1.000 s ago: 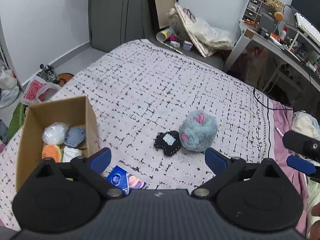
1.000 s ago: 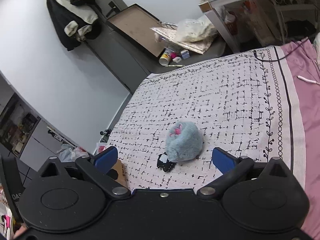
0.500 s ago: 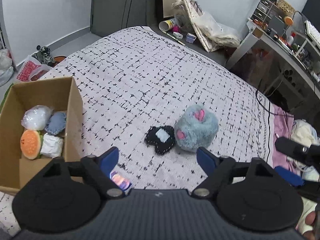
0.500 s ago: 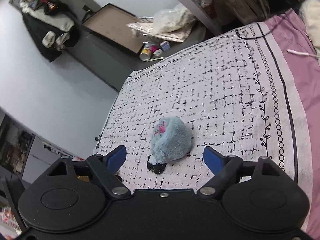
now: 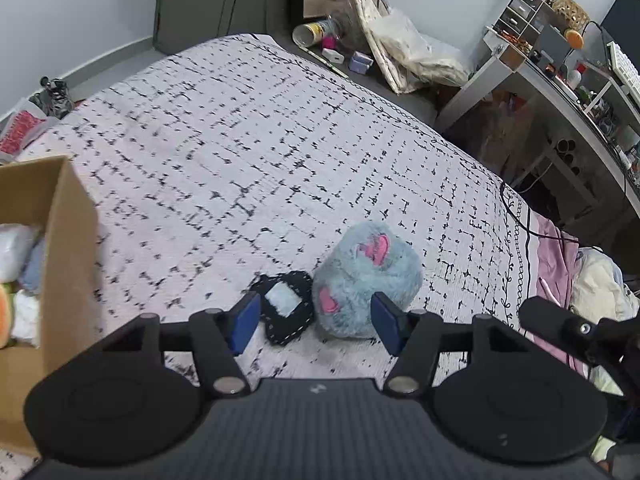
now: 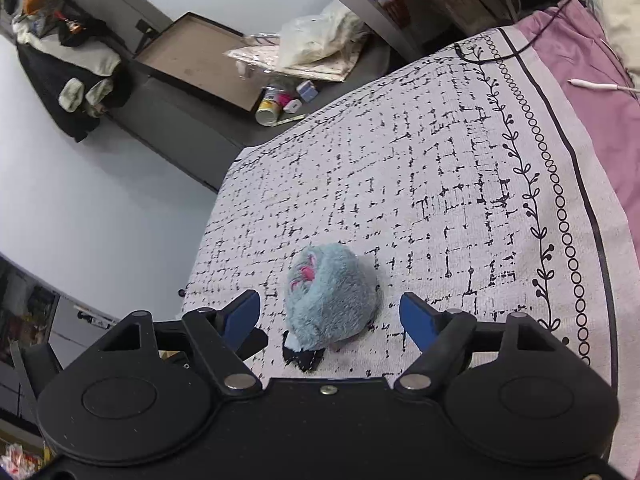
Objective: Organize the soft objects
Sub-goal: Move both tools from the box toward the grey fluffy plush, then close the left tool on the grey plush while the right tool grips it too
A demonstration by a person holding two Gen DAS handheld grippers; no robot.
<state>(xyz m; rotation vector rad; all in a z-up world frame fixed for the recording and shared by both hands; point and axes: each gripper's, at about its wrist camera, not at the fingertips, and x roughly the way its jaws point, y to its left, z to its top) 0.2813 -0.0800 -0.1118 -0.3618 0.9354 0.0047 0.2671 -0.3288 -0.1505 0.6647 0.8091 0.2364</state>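
Change since earlier frame: both grippers have come closer to the toys; in the left view the brown cardboard box (image 5: pixel 60 240) has slid to the 9 o'clock edge, and the blue packet seen before is hidden.
Left gripper (image 5: pixel 316 322): fingers apart, holding nothing, the two toys showing between the blue pads.
Right gripper (image 6: pixel 332 316): fingers wide apart and empty, hovering over the plush.
Round fluffy blue-grey plush toy with pink patches (image 5: pixel 366 278): lies on the white bedspread with black grid marks (image 5: pixel 248 140), at about 6 o'clock in both views.
Flat black fabric piece with a pale square patch (image 5: pixel 286 304): lies on the bedspread, touching the plush at its 9 o'clock side.
Box content: white, blue and orange soft things (image 5: pixel 16 264) inside, only partly visible.
Purple sheet (image 6: pixel 592 60): at 2 o'clock in the right view.
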